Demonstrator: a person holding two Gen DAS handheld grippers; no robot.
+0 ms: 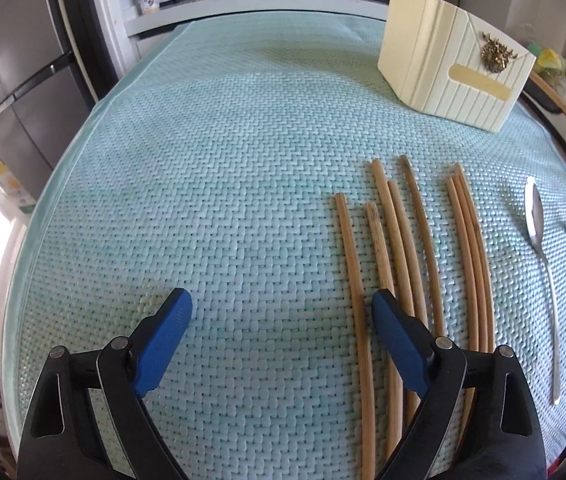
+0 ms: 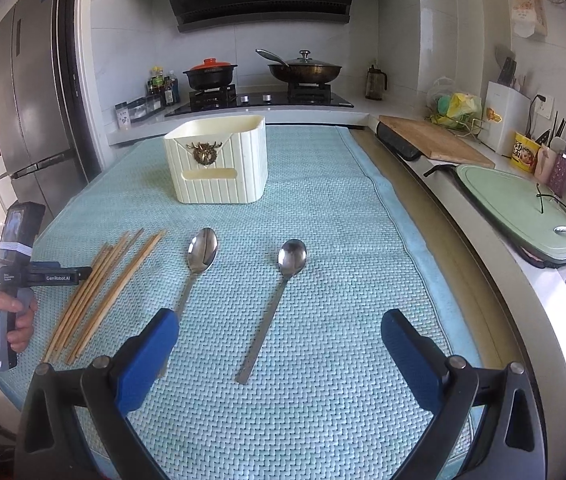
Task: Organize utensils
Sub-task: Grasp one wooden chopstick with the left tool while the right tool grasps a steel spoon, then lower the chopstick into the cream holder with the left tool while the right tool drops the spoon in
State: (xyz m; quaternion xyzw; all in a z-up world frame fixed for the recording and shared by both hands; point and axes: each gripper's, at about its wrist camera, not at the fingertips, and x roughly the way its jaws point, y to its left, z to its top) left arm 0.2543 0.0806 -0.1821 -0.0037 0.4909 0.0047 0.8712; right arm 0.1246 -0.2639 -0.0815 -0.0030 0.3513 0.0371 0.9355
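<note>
left gripper [image 1: 281,312] spread wide over the chopsticks [image 1: 403,248], nothing gripped, probably to take one | right gripper [image 2: 279,334] released, straddling the right spoon [image 2: 279,292] | all utensils flat on the mat [image 1: 203,160], cream box [image 2: 219,160] behind waits

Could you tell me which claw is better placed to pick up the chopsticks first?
Left. The open left claw hangs right over the chopsticks, one finger above them. The open right claw straddles a spoon instead.
</note>
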